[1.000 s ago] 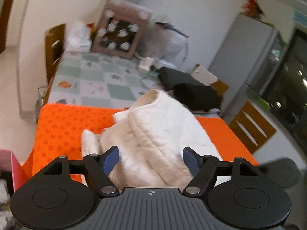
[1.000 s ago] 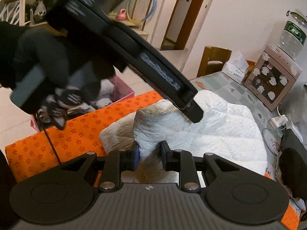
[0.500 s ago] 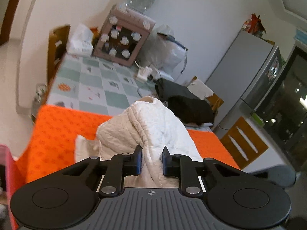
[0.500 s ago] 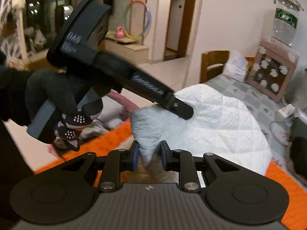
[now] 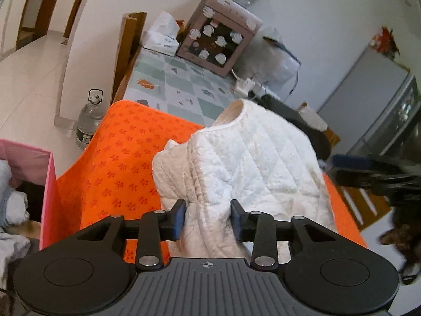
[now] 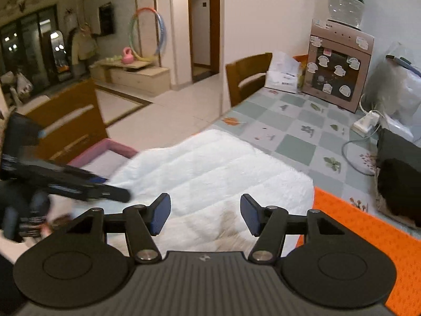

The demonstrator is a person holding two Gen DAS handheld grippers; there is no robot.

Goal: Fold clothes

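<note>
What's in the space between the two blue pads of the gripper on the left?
In the left wrist view, a bunched fold of the white quilted garment sits between the pads of the left hand-held gripper, above the orange mat.

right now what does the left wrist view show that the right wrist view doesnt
Only the left wrist view shows the water jug on the floor, the grey fridge and the left gripper around a bunched part of the white quilted garment. Only the right wrist view shows the hula hoop, the pink kettlebell and the open right gripper. Both show the garment, orange mat and water dispenser.
</note>
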